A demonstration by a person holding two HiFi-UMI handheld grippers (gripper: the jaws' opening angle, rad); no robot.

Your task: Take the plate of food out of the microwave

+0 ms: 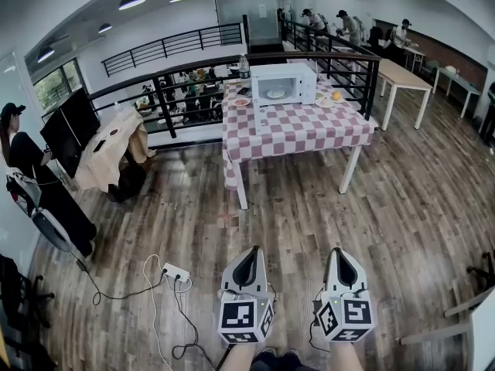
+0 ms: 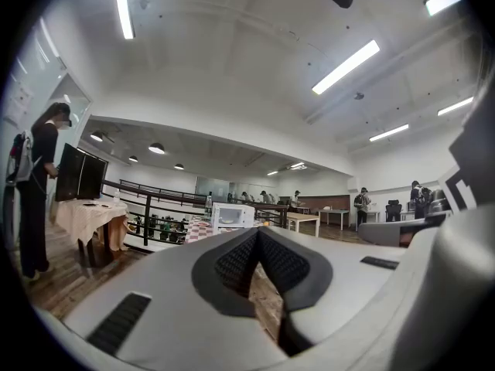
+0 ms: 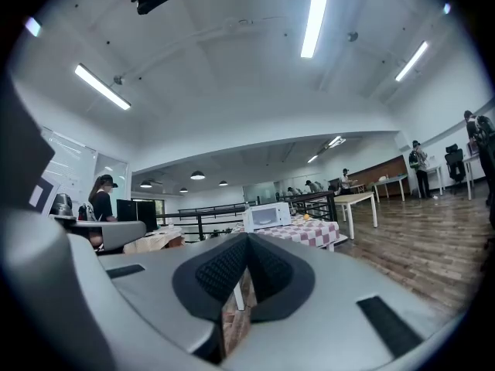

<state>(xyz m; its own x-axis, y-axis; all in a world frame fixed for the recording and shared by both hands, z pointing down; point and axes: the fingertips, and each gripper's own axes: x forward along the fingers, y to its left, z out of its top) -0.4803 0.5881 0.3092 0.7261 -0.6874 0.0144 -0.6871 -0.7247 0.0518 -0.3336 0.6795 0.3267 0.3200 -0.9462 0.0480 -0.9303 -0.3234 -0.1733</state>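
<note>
While left gripper (image 1: 252, 252) and right gripper (image 1: 339, 253) sit closed, empty, open floor (image 1: 298, 219) runs — to the table (image 1: 298, 136).

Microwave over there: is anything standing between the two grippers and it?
Nothing visible. Bare wood floor runs from the left gripper and right gripper to the checkered table bearing the microwave; a power strip lies off left.

Open-plan office loft: black railing (image 1: 159, 99) and work desks (image 1: 402, 74) far ahead of the right gripper (image 1: 341, 255), monitors (image 1: 73, 127) ahead-left, strip lights (image 3: 315, 14) overhead.
</note>
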